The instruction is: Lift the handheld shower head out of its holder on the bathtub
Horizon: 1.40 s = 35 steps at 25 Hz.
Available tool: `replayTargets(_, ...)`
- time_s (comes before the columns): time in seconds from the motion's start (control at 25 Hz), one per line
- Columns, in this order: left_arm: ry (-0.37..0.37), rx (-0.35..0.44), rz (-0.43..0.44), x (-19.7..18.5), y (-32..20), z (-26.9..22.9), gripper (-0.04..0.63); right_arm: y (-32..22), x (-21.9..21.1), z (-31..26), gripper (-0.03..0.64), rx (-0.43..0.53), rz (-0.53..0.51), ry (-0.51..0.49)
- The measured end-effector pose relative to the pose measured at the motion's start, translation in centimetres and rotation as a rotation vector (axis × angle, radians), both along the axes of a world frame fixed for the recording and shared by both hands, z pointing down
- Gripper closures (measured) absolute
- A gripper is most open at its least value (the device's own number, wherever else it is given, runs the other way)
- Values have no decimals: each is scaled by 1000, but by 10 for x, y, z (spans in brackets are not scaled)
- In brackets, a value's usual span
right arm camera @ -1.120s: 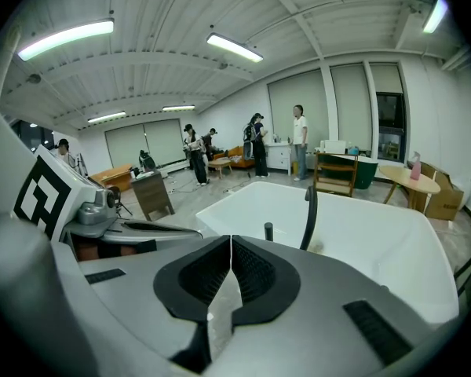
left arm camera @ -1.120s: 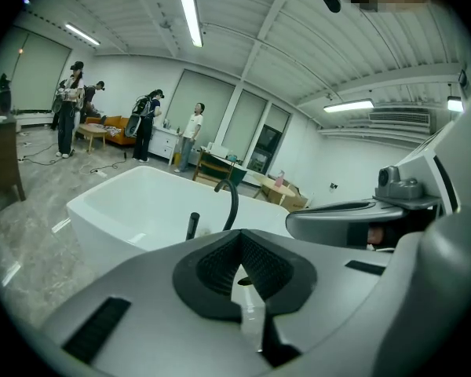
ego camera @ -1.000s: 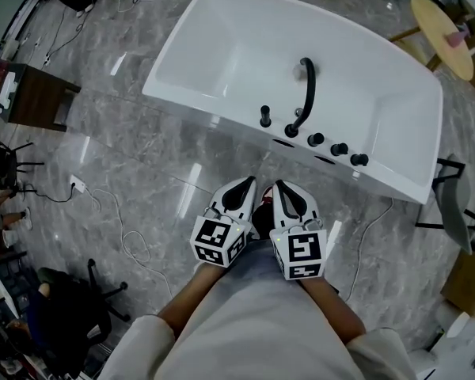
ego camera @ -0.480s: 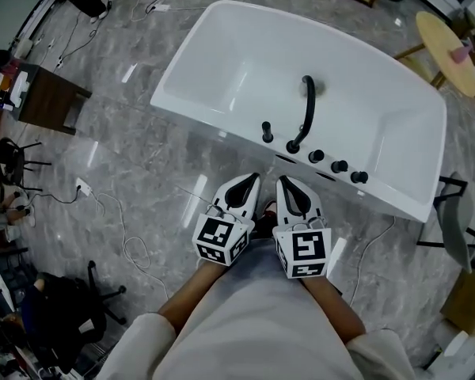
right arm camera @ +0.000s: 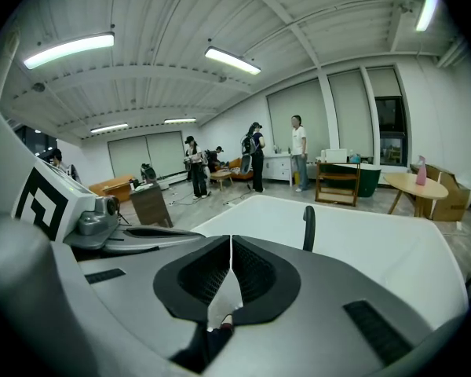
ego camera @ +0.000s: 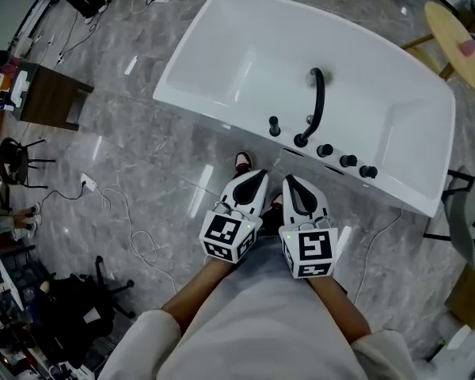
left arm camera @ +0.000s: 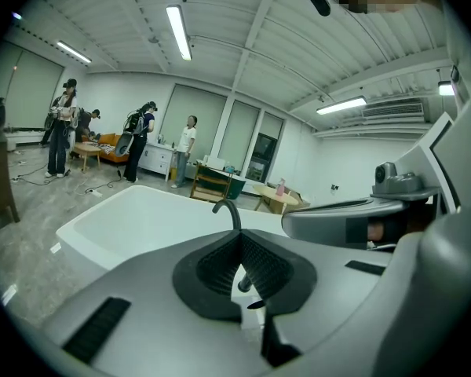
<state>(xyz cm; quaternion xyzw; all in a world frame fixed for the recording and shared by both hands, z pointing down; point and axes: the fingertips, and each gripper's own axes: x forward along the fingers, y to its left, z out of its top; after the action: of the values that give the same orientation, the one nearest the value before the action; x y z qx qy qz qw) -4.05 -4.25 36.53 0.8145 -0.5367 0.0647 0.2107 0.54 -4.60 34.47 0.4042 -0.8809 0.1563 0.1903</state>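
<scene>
Shower head (ego camera: 275,125) is held upright on the tub's (ego camera: 214,105) near rim, beyond left tongs (ego camera: 257,175) and right tongs (ego camera: 290,180), both closed, empty.

One bathtub (ego camera: 245,54), one shower head (ego camera: 274,125), one spout (ego camera: 320,101), three knobs (ego camera: 347,161).

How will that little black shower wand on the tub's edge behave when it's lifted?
The shower wand looks slim and rigid, so it probably lifts out as one stiff piece. Its black finish may be slippery. It stands upright on the bathtub rim, so pulling straight up seems safest.
</scene>
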Motion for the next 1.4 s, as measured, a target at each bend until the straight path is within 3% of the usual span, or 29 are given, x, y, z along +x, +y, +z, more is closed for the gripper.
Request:
replayTargets(0.56, 12, -43, 55, -3, -35, 30, 591, -31, -7, 28, 595, -81, 52, 22)
replayTargets(0.76, -19, -57, 66, -15, -51, 46, 591, -43, -16, 39, 595, -105, 81, 23)
replayTargets(1.4, -29, -154, 122, -9, -87, 132, 591, -60, -28, 90, 595, -187, 106, 51)
